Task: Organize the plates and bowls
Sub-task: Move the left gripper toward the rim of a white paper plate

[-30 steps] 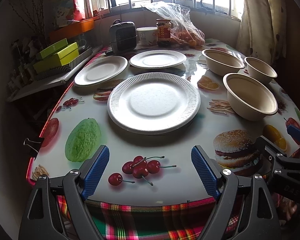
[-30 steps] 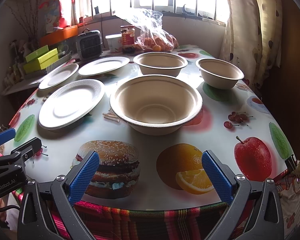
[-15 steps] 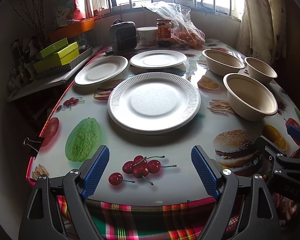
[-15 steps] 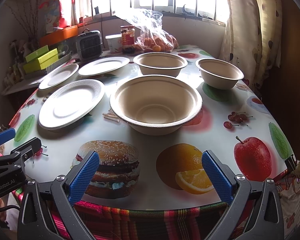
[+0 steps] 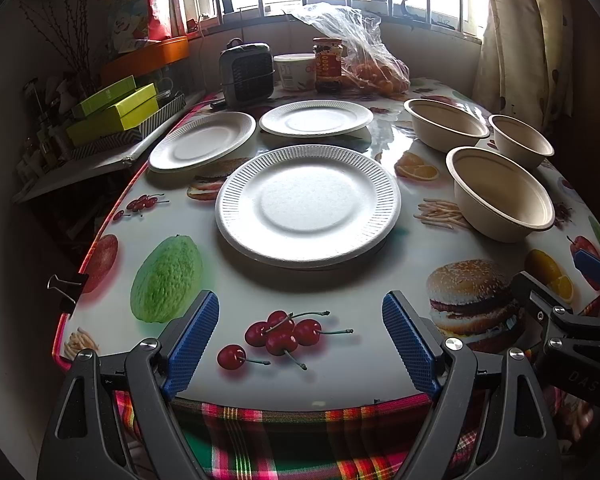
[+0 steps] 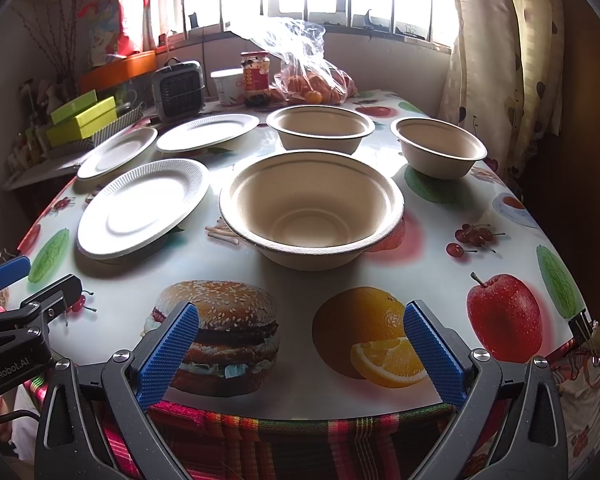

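Note:
Three white paper plates lie on the fruit-print table: a near ribbed one, a smooth one at back left, a ribbed one at the back. Three beige bowls stand to the right: a near large one, a back one, a small right one. My left gripper is open and empty at the table's front edge, facing the near plate. My right gripper is open and empty at the front edge, facing the near bowl.
At the back stand a small grey heater, a white tub, a jar and a plastic bag of oranges. Green boxes sit on a shelf left of the table. A curtain hangs at the right.

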Motion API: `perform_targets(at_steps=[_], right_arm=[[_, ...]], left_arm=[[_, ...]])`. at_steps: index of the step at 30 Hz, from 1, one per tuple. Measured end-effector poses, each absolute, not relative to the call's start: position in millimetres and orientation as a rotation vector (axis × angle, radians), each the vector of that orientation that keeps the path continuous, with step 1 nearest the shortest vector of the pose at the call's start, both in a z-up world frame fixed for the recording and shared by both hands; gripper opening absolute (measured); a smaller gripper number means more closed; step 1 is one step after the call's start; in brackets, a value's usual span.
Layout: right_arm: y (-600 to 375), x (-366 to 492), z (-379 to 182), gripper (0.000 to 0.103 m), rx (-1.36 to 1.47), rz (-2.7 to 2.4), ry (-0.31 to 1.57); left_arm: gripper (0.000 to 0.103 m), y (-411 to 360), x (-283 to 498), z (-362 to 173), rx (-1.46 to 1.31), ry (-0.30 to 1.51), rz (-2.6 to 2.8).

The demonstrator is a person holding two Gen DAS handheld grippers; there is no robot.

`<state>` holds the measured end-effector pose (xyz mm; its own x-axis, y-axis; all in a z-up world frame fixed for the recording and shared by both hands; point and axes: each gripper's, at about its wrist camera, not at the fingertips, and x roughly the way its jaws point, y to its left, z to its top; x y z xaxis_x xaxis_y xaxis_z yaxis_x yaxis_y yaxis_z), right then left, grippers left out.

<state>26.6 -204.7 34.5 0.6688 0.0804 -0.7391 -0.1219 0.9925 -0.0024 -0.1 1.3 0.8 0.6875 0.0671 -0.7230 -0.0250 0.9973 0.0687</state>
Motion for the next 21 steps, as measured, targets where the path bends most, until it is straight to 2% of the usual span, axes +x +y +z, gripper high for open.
perform_targets(at_steps=[10,21], right_arm=[[-204,28,39,0.103,-0.052,0.132,0.811],[-185,56,96,0.103,-0.052,0.299,0.699]], left_arm=[[0.084,5,2,3,0.046,0.808,0.05],[0.084,57,20,28,-0.057,0.785,0.062]])
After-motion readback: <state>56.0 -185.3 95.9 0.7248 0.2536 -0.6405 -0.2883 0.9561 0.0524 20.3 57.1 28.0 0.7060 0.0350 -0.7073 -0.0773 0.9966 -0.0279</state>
